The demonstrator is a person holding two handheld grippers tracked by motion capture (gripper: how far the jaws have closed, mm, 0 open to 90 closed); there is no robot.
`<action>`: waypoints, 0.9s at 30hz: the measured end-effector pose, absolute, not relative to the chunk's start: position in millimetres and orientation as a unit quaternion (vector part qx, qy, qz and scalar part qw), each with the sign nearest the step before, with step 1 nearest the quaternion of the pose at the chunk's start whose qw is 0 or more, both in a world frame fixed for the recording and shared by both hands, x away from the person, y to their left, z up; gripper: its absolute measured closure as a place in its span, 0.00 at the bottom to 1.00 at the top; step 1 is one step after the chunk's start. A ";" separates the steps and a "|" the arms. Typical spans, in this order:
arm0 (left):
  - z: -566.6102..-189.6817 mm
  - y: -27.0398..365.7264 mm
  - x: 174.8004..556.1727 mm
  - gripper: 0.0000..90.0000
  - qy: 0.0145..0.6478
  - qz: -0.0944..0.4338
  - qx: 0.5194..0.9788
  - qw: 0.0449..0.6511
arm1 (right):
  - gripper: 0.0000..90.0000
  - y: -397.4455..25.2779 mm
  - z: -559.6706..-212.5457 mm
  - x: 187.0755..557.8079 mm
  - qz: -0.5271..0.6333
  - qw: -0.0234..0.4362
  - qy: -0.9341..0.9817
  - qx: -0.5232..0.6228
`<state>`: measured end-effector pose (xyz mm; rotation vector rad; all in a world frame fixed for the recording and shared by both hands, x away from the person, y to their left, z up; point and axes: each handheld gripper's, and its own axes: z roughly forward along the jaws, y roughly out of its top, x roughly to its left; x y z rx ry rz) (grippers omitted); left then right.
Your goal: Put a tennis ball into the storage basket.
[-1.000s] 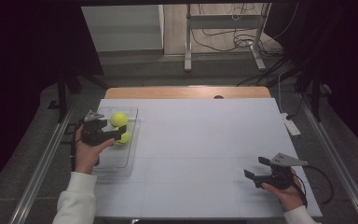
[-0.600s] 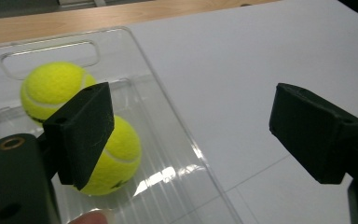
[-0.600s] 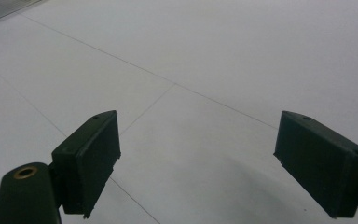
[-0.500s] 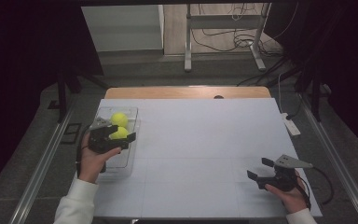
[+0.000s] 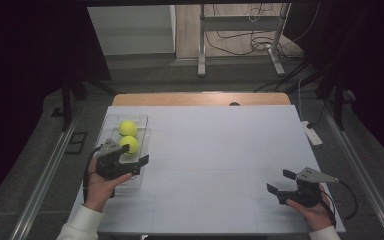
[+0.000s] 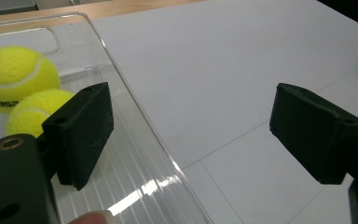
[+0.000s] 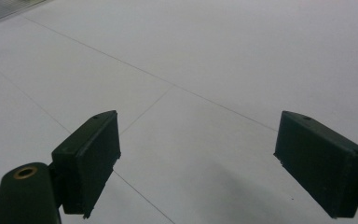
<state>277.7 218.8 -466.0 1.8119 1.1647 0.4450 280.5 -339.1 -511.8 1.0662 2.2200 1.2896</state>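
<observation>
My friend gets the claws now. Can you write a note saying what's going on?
Left claw: open, holding nothing, over the near end of the clear tray, one jaw inside, one over the table.
Right claw: open, empty, low over the white table at the near right.
Two tennis balls sit side by side in the tray.
Done: both balls are in the tray.
Left: probably nothing more to put in; no other balls are on the table.
</observation>
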 end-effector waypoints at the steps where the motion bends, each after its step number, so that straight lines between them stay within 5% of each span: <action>1: -467.3 218.5 275.2 0.16 0.470 0.180 0.735 0.455 | 0.16 -338.8 -511.2 279.9 0.457 0.181 0.785 0.377; 27: -482.3 215.3 256.8 0.15 0.454 0.179 0.745 0.455 | 0.16 -338.8 -503.7 278.9 0.475 0.192 0.774 0.372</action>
